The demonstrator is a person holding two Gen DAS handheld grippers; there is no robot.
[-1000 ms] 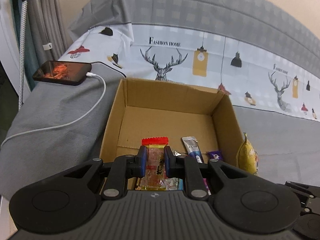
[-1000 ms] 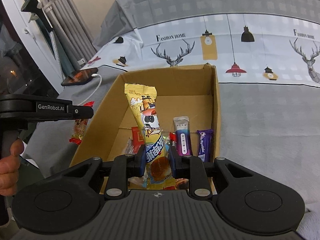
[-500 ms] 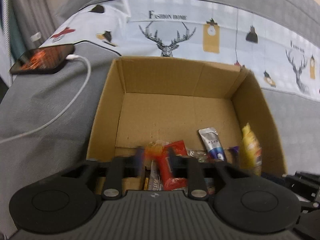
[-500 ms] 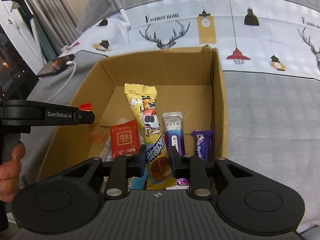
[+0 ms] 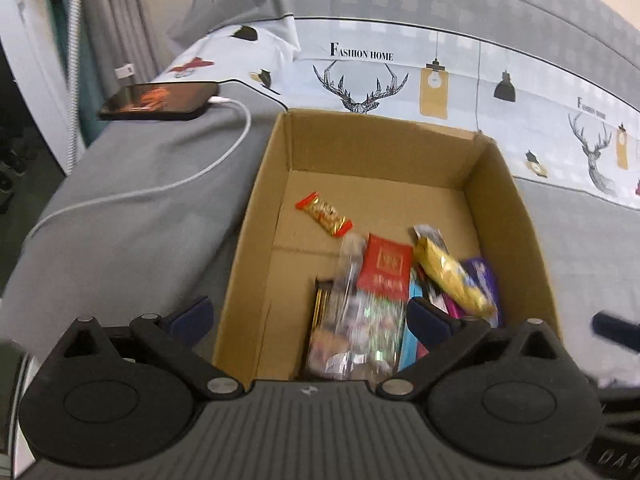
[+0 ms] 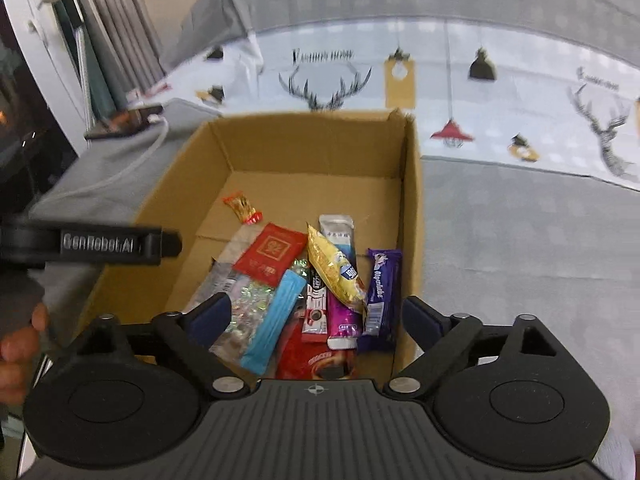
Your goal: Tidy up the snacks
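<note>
A cardboard box (image 5: 260, 216) (image 6: 412, 200) stands on the bed with a pile of snacks in its near half. My left gripper (image 5: 308, 316) hovers over the box's near-left corner, its jaws opening wide, nothing gripped. A small red-and-gold candy (image 5: 324, 214) (image 6: 242, 208) lies alone on the box floor. My right gripper (image 6: 316, 314) hangs over the near-right part of the box with its jaws opening and its pads free. Below it a yellow snack bag (image 6: 334, 268) (image 5: 448, 272) rests on the pile, beside a red packet (image 6: 270, 252) and a purple bar (image 6: 382, 292).
A phone (image 5: 160, 100) lies left of the box on the grey cover, its white cable (image 5: 200, 172) trailing toward the near edge. Curtains (image 5: 108, 20) hang at the far left. A hand (image 6: 20, 344) holds the left gripper's housing (image 6: 100, 242) by the box's left wall.
Both grippers opened and let go. The red-and-gold candy dropped from the left one onto the box floor. The yellow bag fell from the right one onto the pile.
</note>
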